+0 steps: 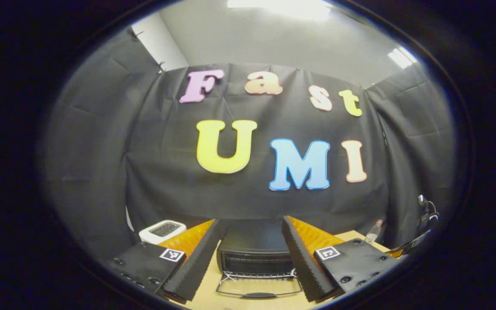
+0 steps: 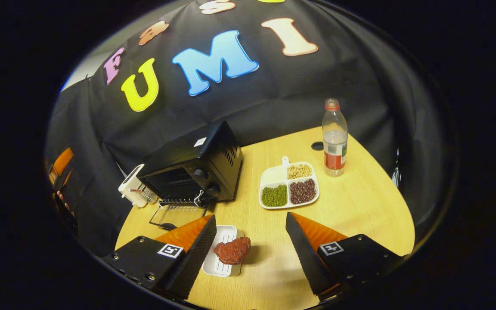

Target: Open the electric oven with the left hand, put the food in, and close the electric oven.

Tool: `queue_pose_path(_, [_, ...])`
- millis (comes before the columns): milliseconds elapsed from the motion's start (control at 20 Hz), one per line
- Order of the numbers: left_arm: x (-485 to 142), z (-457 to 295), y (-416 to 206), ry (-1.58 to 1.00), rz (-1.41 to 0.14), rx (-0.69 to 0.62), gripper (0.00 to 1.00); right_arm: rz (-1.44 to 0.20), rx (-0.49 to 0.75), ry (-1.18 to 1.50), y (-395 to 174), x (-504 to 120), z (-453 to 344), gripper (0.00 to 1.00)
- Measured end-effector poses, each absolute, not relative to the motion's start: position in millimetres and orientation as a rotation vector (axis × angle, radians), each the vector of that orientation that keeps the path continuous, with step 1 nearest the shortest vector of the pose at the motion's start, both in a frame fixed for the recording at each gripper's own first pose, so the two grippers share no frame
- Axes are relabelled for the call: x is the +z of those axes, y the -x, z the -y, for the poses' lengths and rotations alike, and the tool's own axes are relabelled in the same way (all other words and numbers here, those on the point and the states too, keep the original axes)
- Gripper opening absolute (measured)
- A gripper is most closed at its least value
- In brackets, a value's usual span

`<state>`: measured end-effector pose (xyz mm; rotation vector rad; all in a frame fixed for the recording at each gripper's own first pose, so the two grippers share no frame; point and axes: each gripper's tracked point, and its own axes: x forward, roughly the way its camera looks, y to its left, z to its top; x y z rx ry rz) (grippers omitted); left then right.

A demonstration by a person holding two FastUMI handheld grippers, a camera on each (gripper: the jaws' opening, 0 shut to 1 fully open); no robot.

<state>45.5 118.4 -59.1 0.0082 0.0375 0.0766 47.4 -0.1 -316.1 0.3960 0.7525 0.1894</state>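
The black electric oven (image 1: 254,254) stands straight ahead of my left gripper (image 1: 251,228), which is open and holds nothing. The oven's glass door (image 1: 258,286) hangs open and lies flat on the table. In the right gripper view the oven (image 2: 196,172) is at the left with its door (image 2: 178,215) down. A red-brown piece of food (image 2: 232,250) rests on a small white tray (image 2: 218,269) in front of that door. My right gripper (image 2: 250,217) is open above the table, its fingers wide on either side of the food without touching it.
A white divided plate (image 2: 274,174) with beans and a water bottle (image 2: 334,137) stand right of the oven on the wooden table (image 2: 360,206). A white appliance (image 2: 134,187) stands left of the oven. A hand (image 2: 60,198) shows at the far left edge.
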Motion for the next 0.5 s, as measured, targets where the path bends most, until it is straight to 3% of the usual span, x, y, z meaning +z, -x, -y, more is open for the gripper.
queue_pose_path(200, [-50,-107,-35,-0.043,-0.027,0.087,0.98,-0.852,0.234,-0.539,-36,-358,-12,0.99])
queue_pose_path(300, [-53,-105,-31,-0.065,-0.041,0.102,0.98,-0.899,0.263,-0.643,-32,-370,-21,0.88])
queue_pose_path(500, [-59,-97,-21,-0.065,-0.070,0.137,0.95,-0.962,0.316,-0.772,-28,-390,-35,0.87])
